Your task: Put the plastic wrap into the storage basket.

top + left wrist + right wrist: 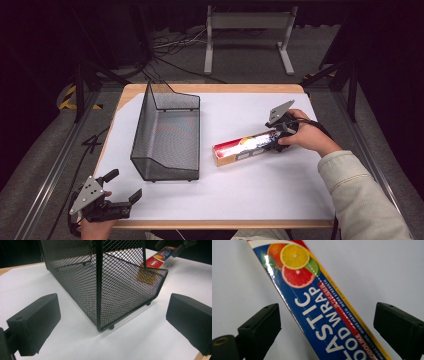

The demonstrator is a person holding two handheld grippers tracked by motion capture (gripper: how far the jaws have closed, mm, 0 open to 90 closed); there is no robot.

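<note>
**Tabletop inventory: basket, wrap box, two tongs**

Mesh basket: black wire, set upright left of centre on the white tabletop. Wrap box: long plastic-wrap carton, laid flat to the basket's right, apart from it. Right tongs: placed at the box's right end, jaws spread either side of it, not closed on it. Left tongs: held at the near left corner, released, nothing between the jaws, pointed at the basket's near corner.
</note>
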